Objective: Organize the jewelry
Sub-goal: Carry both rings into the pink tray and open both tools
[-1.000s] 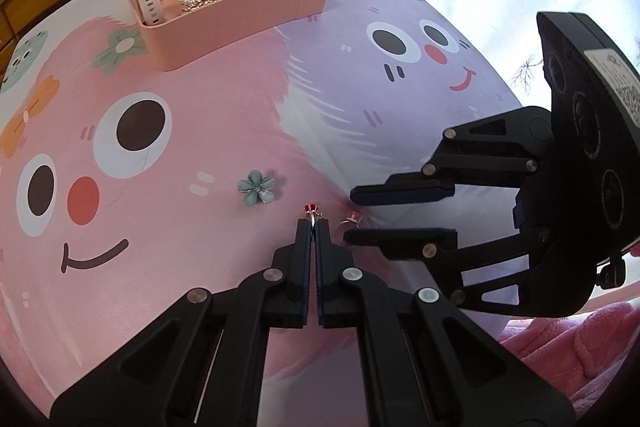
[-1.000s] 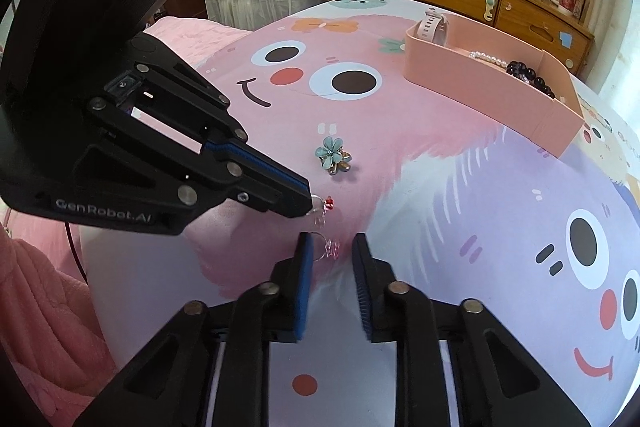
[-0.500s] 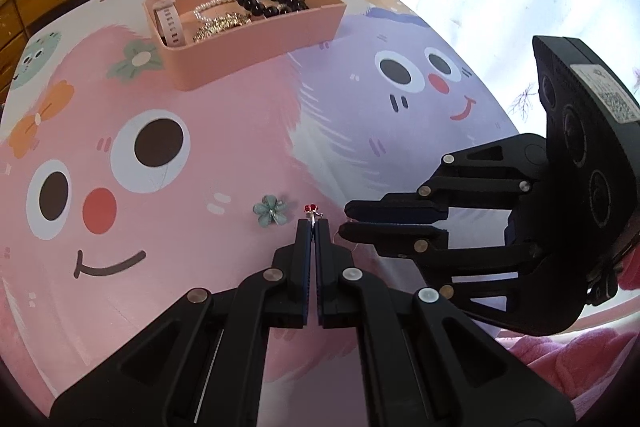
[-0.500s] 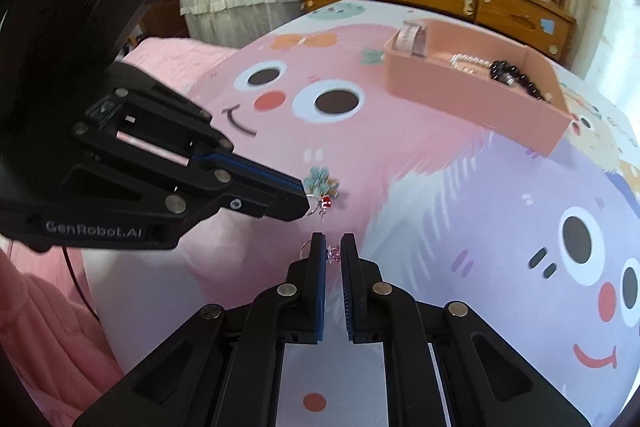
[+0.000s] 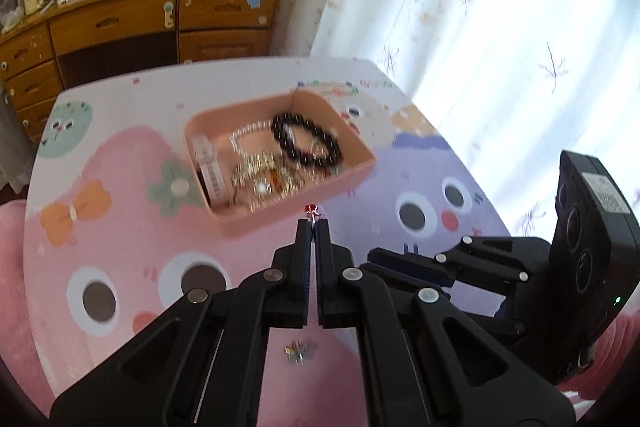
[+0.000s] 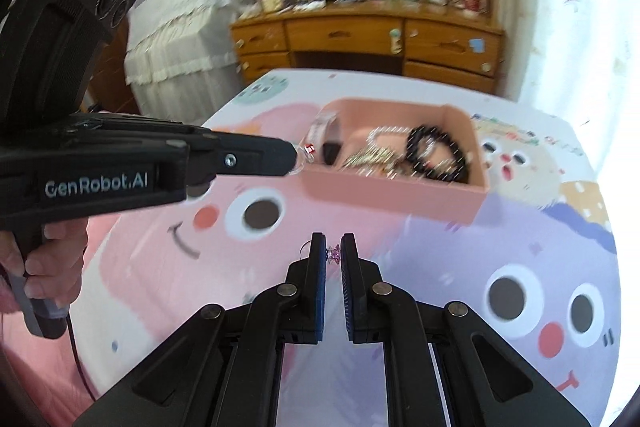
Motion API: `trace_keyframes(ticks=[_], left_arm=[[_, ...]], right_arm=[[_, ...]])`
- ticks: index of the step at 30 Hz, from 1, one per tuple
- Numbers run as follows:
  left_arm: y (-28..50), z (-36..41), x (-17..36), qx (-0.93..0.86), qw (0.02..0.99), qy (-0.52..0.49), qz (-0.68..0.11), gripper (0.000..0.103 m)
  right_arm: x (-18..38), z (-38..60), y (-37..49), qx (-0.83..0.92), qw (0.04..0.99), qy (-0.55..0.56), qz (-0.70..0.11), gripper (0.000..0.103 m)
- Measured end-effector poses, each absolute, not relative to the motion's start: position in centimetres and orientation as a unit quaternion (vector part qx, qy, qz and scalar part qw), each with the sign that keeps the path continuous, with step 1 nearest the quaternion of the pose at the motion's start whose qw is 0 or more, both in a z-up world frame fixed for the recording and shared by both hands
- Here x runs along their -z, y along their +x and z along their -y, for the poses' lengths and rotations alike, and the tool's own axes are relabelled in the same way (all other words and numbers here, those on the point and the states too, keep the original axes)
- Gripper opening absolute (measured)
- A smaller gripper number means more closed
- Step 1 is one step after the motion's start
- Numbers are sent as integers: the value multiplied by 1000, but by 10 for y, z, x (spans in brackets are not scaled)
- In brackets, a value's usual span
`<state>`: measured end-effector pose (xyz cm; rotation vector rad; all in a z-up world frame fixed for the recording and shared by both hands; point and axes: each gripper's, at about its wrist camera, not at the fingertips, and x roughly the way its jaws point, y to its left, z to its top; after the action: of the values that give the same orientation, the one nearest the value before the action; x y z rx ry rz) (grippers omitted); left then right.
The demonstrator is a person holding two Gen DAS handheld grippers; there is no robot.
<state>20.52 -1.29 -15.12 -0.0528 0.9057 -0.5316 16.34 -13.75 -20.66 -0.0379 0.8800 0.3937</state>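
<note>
My left gripper (image 5: 313, 222) is shut on a small red earring (image 5: 310, 207), held in the air just before the front wall of the pink box (image 5: 256, 225). In the right wrist view that earring (image 6: 309, 149) hangs at the box's left corner (image 6: 320, 183). My right gripper (image 6: 332, 242) is shut on a pink earring (image 6: 334, 254), above the table and short of the box. The box holds a black bead bracelet (image 5: 308, 143), a pearl bracelet (image 5: 246, 139), a gold chain (image 5: 260, 179) and a pale watch (image 5: 210, 171).
A teal flower clip (image 5: 298, 351) lies on the cartoon-print tablecloth (image 6: 460, 267) below my left fingers. A hand (image 6: 48, 259) holds the left gripper's handle. A wooden dresser (image 6: 360, 39) and a curtain (image 5: 500, 27) stand behind the table.
The right gripper shut on the pink earring. Both grippers then rose off the tablecloth with their earrings and moved toward the pink box, leaving the flower clip behind.
</note>
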Motion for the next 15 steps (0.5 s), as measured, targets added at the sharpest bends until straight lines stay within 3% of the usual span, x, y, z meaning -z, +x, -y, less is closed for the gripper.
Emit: trace_keyframes(ticks=[15], left_arm=[[276,14,137,229,893,-49,-384,0]], right_arm=[[178,172,256,-116,923,39,-364,7]])
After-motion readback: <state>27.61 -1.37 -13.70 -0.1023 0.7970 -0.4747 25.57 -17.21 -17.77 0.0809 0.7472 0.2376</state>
